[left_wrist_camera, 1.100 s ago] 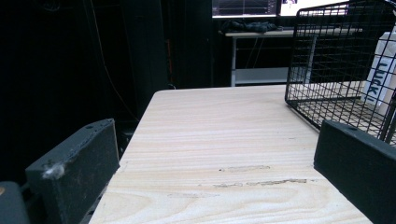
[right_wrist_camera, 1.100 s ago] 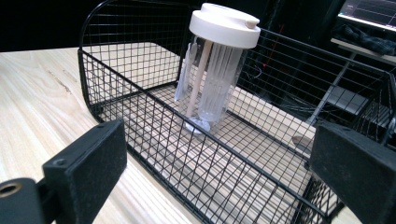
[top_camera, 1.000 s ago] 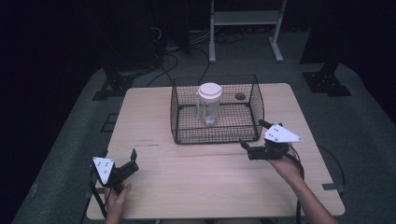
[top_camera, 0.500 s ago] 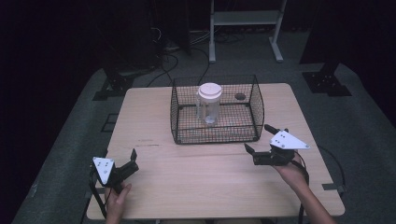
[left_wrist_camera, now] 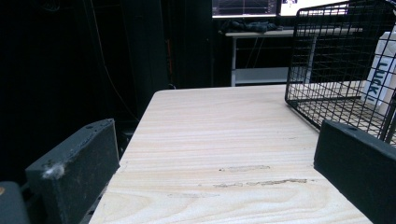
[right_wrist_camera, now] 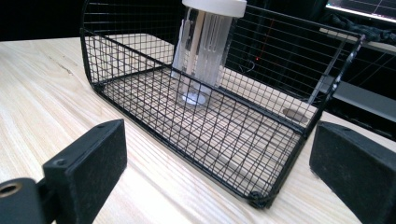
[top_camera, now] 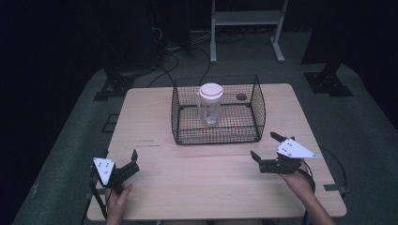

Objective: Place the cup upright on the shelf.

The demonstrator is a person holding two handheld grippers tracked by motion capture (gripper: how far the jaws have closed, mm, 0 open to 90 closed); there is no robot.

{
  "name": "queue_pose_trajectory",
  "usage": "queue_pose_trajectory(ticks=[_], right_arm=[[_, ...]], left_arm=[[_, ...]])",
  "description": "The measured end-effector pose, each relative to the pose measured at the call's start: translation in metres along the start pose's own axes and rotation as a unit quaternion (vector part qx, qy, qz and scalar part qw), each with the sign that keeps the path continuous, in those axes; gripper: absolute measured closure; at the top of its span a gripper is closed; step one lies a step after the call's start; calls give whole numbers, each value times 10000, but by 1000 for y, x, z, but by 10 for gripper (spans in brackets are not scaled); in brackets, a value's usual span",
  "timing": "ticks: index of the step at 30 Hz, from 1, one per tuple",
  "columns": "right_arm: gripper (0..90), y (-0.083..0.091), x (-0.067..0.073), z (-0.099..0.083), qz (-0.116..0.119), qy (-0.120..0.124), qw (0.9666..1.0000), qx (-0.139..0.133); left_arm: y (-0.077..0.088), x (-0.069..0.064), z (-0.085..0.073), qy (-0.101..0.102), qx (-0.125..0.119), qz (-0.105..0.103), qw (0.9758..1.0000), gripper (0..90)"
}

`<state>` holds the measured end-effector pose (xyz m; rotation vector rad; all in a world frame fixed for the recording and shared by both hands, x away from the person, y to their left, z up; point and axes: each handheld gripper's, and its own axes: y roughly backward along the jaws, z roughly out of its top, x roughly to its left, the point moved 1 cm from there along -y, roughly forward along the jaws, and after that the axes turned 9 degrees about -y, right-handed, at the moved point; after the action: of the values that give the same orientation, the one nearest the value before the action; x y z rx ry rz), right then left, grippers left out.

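Both tongs, left gripper (top_camera: 135,161) and right gripper (top_camera: 265,151), sit open and empty near the desk's front corners; clear jar (top_camera: 210,104) stands upright inside wire basket (top_camera: 259,108) toward the back edge, probably light, rigid, slick plastic, best gripped under its white lid (top_camera: 210,91).

1. In the left hand-held gripper view, the wire basket (left_wrist_camera: 336,60) runs off the right edge, and the clear jar (left_wrist_camera: 380,74) inside it is cut there; its blue lettering can't be read whole.
2. In the right hand-held gripper view, the jar's white lid (right_wrist_camera: 215,6) is clipped by the top edge.
3. A small dark item (top_camera: 241,97) on the desk behind the basket is too small to identify.
4. The person's forearms leave the high view at the bottom edge.
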<state>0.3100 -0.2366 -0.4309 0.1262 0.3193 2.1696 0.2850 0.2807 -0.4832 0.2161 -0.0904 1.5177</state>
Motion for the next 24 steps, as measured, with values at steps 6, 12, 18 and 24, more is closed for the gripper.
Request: queue_pose_trajectory(ticks=[6,12,18,24], right_arm=[[35,7,-2,-7,-37,-81,10000,-6],[35,13,-3,-18,-70,-157,9999,14],[35,21,-3,-26,-149,-175,9997,38],[34,33,-2,-33,-209,-187,9996,-5]], left_arm=[[0,0,0,-10,10,3,10000,0],[0,0,0,-13,13,4,10000,0],[0,0,0,-10,9,5,10000,0],[0,0,0,-20,15,3,10000,0]])
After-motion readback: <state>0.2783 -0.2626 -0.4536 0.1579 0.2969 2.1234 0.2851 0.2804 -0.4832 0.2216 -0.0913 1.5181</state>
